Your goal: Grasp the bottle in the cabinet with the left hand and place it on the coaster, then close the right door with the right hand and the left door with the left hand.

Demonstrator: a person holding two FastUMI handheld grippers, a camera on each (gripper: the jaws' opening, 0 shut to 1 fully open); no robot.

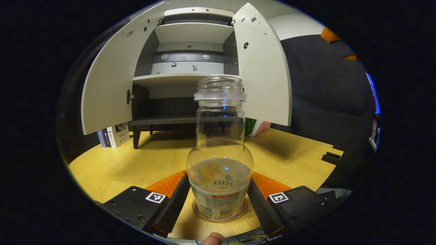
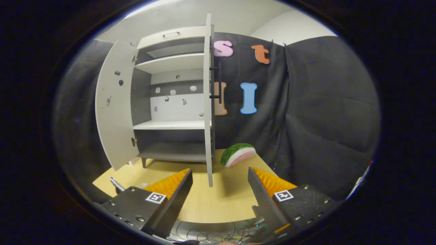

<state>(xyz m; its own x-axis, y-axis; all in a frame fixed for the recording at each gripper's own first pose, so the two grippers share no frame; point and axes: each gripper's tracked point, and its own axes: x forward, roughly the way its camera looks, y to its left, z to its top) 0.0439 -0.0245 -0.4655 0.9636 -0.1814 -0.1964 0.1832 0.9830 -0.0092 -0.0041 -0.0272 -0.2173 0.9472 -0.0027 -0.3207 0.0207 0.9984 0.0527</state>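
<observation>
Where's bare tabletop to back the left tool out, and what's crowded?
Bare table lies between the bottle on its coaster and the cabinet; more lies right, before the watermelon slice. It is crowded at the left tool, whose fingers flank the bottle, and under the left door by the boxes.

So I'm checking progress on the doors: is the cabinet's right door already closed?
No: in the right gripper view the right door swings out edge-on from the cabinet, leaving the shelves exposed.

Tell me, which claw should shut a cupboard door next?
Right. The right claw is open and empty, facing the right door's edge. The left claw is around the bottle on the coaster.
</observation>
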